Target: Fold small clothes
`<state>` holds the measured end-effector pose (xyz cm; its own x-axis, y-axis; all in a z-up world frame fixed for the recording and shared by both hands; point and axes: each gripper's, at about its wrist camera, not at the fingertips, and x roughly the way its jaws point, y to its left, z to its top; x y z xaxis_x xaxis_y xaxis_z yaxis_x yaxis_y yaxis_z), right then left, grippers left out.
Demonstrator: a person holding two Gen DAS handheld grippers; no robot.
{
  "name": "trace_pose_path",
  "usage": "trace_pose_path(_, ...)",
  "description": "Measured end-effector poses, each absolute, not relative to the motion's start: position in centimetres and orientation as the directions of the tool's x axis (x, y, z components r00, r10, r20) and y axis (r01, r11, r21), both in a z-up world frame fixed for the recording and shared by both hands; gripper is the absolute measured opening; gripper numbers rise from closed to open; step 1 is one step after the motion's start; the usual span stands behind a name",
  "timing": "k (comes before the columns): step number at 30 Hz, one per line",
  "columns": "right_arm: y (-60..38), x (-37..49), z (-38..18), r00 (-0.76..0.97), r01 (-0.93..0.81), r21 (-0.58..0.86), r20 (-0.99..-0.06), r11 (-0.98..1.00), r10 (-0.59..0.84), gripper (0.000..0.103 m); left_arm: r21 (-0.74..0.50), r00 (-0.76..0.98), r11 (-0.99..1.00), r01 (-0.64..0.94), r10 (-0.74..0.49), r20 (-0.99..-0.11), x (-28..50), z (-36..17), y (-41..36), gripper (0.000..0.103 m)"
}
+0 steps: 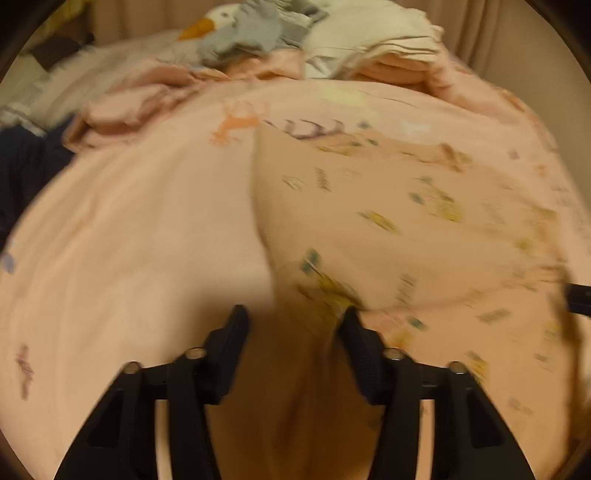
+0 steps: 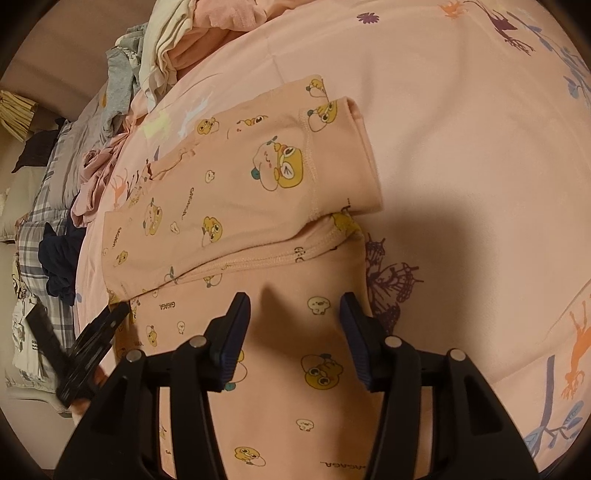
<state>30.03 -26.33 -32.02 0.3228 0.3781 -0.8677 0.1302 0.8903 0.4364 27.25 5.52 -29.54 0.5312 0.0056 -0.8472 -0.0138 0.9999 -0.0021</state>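
I count one printed pink garment (image 2: 236, 192) | two grippers, left gripper (image 1: 293, 321) and right gripper (image 2: 295, 310) | one goose plush (image 1: 236, 29) | one pink bedsheet (image 2: 461, 129)

The printed garment (image 2: 236, 206) lies on the bedspread (image 2: 461, 147), with piled clothes (image 2: 166, 48) behind it.

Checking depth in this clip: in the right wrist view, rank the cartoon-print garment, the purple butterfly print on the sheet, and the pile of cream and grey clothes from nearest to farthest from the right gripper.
1. Cartoon-print garment: directly under and ahead of the open right gripper.
2. Purple butterfly print: just right of the right finger, on the sheet.
3. Pile of cream and grey clothes: far upper left, at the bed's far end.
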Motion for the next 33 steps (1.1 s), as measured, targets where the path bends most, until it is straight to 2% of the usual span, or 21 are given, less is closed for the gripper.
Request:
trace_pose_path(2, -26.3, 30.0, -32.0, 0.324, 0.129, 0.436, -0.867, 0.891, 0.378, 0.051, 0.008, 0.556, 0.998, -0.061, 0.041, -0.83, 27.4, -29.3, 6.0, 0.028)
trace_pose_path(3, -26.3, 30.0, -32.0, 0.324, 0.125, 0.436, -0.867, 0.891, 0.379, 0.052, -0.005, 0.56, 0.997, -0.074, 0.038, -0.828, 27.3, -29.1, 6.4, 0.026)
trace_pose_path(8, -26.2, 30.0, -31.9, 0.325, 0.112, 0.426, -0.869, 0.898, 0.372, 0.052, -0.073, 0.579, 0.991, -0.113, 0.006, -0.816, 26.5, -29.5, 8.6, 0.026)
trace_pose_path(12, -26.5, 30.1, -32.2, 0.322, 0.126, 0.428, -0.871, 0.895, 0.371, 0.05, -0.205, 0.597, 0.965, -0.164, -0.069, -0.799, 26.0, -29.7, 10.4, 0.026)
trace_pose_path(15, -26.7, 30.1, -32.3, 0.321, 0.127, 0.428, -0.871, 0.895, 0.371, 0.05, -0.174, 0.616, 0.976, -0.135, -0.054, -0.786, 25.7, -29.8, 9.9, 0.026)
trace_pose_path(17, -26.9, 30.0, -32.4, 0.319, 0.133, 0.428, -0.873, 0.894, 0.37, 0.05, -0.194, 0.622, 0.972, -0.135, -0.069, -0.78, 25.7, -29.9, 10.2, 0.026)
trace_pose_path(22, -27.0, 29.9, -32.3, 0.309, 0.143, 0.421, -0.879, 0.896, 0.363, 0.05, -0.346, 0.593, 0.928, -0.138, -0.202, -0.78, 24.8, -29.6, 12.6, 0.026)
trace_pose_path(25, -27.3, 29.5, -31.6, 0.32, 0.134, 0.414, -0.878, 0.9, 0.356, 0.05, -0.26, 0.571, 0.955, -0.144, -0.134, -0.81, 23.2, -28.2, 12.2, 0.026)
trace_pose_path(27, -27.7, 29.2, -30.9, 0.335, 0.129, 0.424, -0.87, 0.897, 0.363, 0.048, -0.133, 0.597, 0.976, -0.175, -0.002, -0.802, 22.3, -26.5, 11.5, 0.02)
trace_pose_path(28, -27.9, 29.0, -30.4, 0.346, 0.121, 0.43, -0.863, 0.894, 0.368, 0.042, -0.095, 0.61, 0.978, -0.188, 0.04, -0.791, 22.0, -25.7, 11.3, 0.015)
trace_pose_path(29, -27.9, 29.0, -29.9, 0.355, 0.109, 0.433, -0.858, 0.895, 0.372, 0.037, -0.088, 0.63, 0.977, -0.192, 0.054, -0.774, 21.8, -24.5, 11.2, 0.013)
trace_pose_path(31, -27.7, 28.8, -28.7, 0.389, 0.075, 0.43, -0.844, 0.9, 0.371, 0.033, -0.154, 0.673, 0.972, -0.18, 0.008, -0.739, 21.6, -22.5, 11.3, 0.013)
trace_pose_path(33, -27.3, 29.2, -27.5, 0.429, 0.059, 0.409, -0.834, 0.911, 0.347, 0.032, -0.197, 0.717, 0.972, -0.127, -0.048, -0.695, 22.3, -20.8, 10.3, 0.013)
